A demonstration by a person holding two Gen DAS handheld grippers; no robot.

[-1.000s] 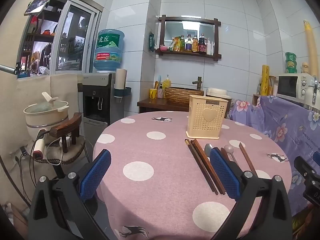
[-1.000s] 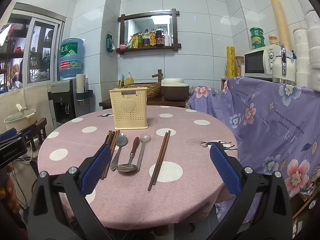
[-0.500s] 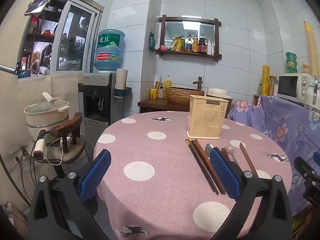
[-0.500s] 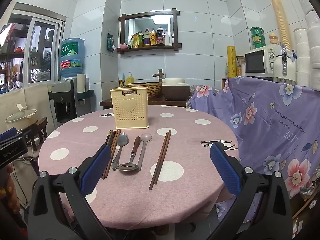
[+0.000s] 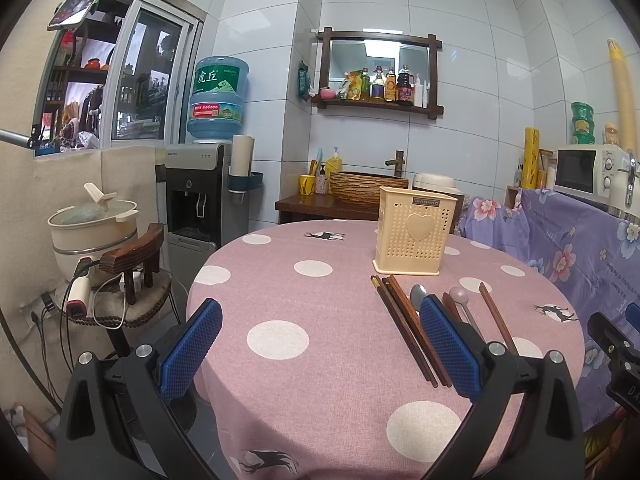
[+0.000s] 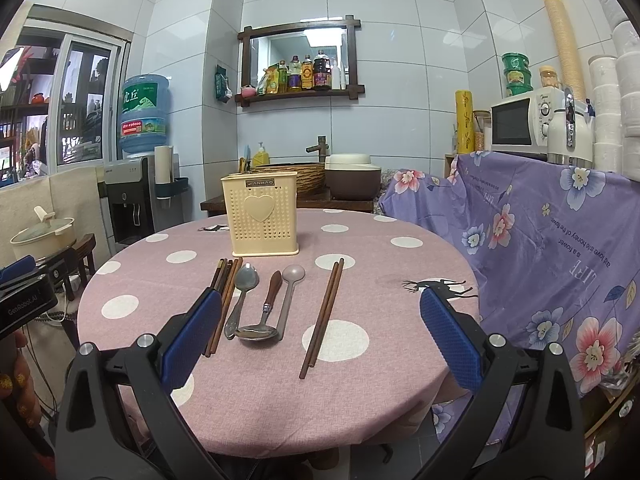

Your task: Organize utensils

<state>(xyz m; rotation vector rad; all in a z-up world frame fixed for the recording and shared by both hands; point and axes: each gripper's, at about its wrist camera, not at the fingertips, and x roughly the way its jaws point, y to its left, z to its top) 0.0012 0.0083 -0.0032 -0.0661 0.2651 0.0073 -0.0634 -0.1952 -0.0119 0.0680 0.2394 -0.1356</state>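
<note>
ahead of both claws, on the dotted tablecloth (image 6: pixel 280 400): utensils in a row, caddy beyond.
left gripper (image 5: pixel 320 344): released, jaws wide, empty.
right gripper (image 6: pixel 320 336): released, jaws wide, empty.
risk: thin chopstick pair (image 6: pixel 322 312) may roll or split if pinched off-centre; likely one stick left behind.
risk: wood-handled spoon (image 6: pixel 264 316) lies touching the grey spoon (image 6: pixel 290 292); a grab could drag both.
steel spoon (image 6: pixel 242 296): beside the left chopstick bundle (image 6: pixel 222 296), near right claw's left pad.
holder (image 6: pixel 260 216): cream, perforated, heart front, upright, contents hidden.

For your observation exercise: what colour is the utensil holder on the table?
Cream-yellow utensil holder, perforated, with a heart on its front; clearest in the right wrist view.
</note>
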